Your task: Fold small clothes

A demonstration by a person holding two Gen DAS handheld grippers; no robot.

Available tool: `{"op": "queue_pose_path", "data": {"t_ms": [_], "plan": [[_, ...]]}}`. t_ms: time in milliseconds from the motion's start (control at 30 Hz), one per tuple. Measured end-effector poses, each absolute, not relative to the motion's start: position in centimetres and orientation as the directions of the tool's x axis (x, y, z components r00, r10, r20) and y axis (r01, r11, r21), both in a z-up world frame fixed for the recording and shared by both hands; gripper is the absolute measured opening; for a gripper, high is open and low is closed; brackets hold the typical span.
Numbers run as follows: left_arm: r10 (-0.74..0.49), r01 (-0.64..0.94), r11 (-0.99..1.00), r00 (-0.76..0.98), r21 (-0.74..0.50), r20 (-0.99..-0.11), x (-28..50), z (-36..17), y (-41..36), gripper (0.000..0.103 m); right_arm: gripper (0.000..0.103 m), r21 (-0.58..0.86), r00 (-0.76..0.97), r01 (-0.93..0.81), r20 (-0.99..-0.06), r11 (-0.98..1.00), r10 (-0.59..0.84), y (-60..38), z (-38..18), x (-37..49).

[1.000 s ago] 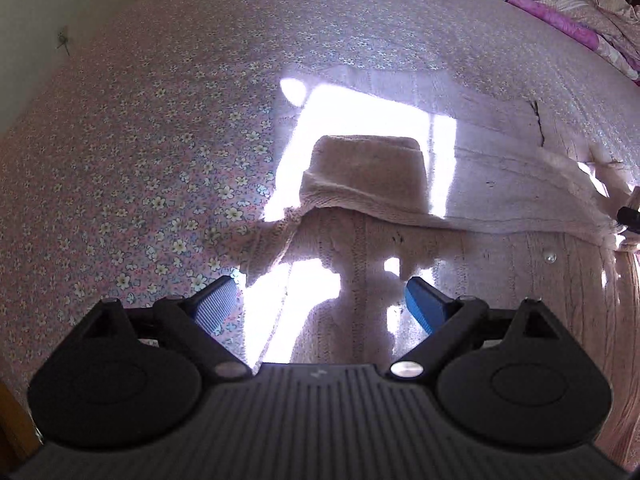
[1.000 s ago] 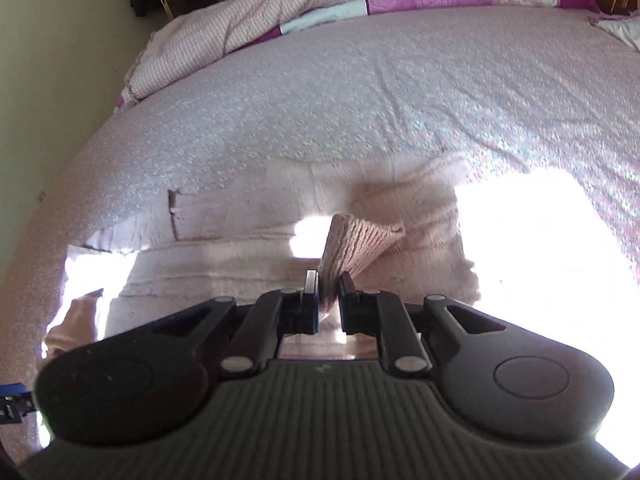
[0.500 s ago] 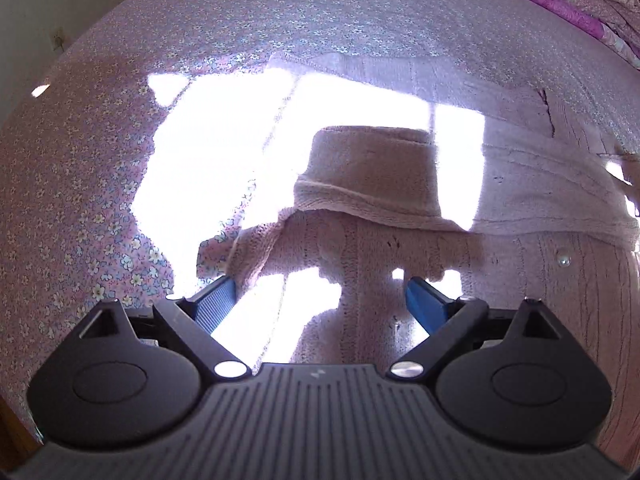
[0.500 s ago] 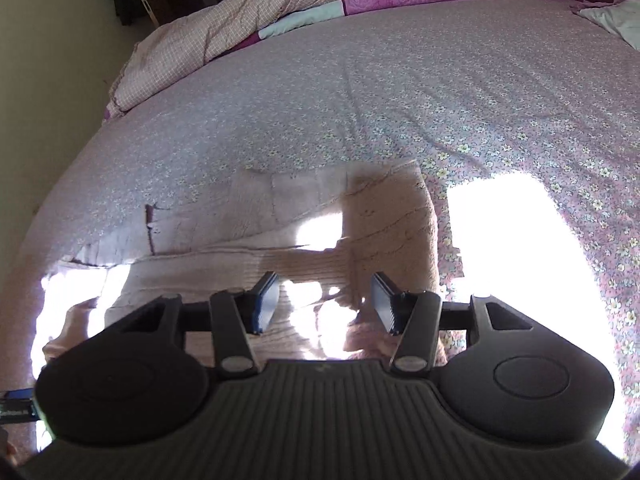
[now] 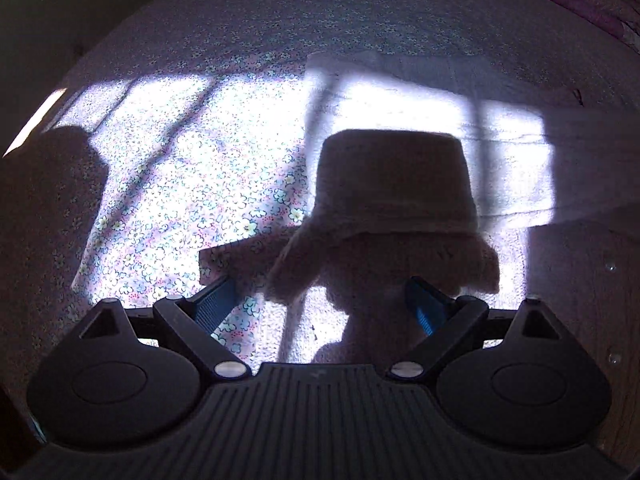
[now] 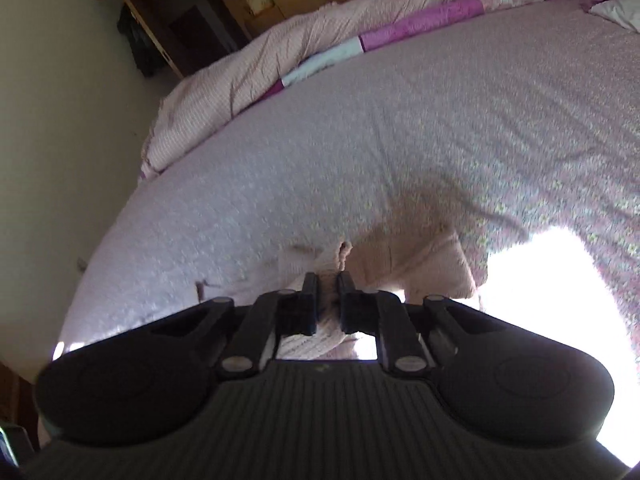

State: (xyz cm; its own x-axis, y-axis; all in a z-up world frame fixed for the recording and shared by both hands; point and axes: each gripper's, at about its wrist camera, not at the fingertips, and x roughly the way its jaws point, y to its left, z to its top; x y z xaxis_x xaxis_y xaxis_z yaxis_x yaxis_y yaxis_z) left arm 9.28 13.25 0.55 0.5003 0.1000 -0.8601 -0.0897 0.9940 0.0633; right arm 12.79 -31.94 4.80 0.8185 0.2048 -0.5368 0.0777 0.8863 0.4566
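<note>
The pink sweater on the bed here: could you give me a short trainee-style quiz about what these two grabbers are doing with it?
1. True or false: the right gripper is pinching the sweater.
2. The left gripper is: A) open B) shut on a sleeve C) holding a pillow.
3. What pattern covers the bedsheet?

Key: 1 true; 2 A; 3 small flowers.

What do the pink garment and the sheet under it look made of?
Pink garment: seemingly soft knit, wool or acrylic; ribbed stitches and a fuzzy edge show where the right gripper pinches it. Bed sheet: thin, matte woven fabric, likely cotton; printed with small flowers, lightly creased.
</note>
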Motion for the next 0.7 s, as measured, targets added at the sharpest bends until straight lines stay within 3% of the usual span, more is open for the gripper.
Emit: {"op": "queue_pose_path", "data": {"t_ms": [133, 400, 700], "plan": [[0.109, -0.087, 0.993, 0.505, 0.076, -0.856, 9.3, 0.6, 13.0, 0.096, 0.013, 0.348, 0.825, 0.113, -0.555, 0.931, 0.107, -32.1, 5.4, 12.8], [0.097, -0.075, 0.995, 0.507, 0.068, -0.857, 9.1, 0.6, 13.1, 0.096, 0.016, 0.239, 0.683, 0.244, -0.73, 0.94, 0.009, -33.5, -2.2, 15.2], [0.067, -0.063, 0.997, 0.514, 0.04, -0.855, 8.5, 1.3, 13.0, 0.096, 0.022, 0.237, 0.719, 0.233, -0.695, 0.943, -0.003, -32.9, -0.7, 12.0]]}}
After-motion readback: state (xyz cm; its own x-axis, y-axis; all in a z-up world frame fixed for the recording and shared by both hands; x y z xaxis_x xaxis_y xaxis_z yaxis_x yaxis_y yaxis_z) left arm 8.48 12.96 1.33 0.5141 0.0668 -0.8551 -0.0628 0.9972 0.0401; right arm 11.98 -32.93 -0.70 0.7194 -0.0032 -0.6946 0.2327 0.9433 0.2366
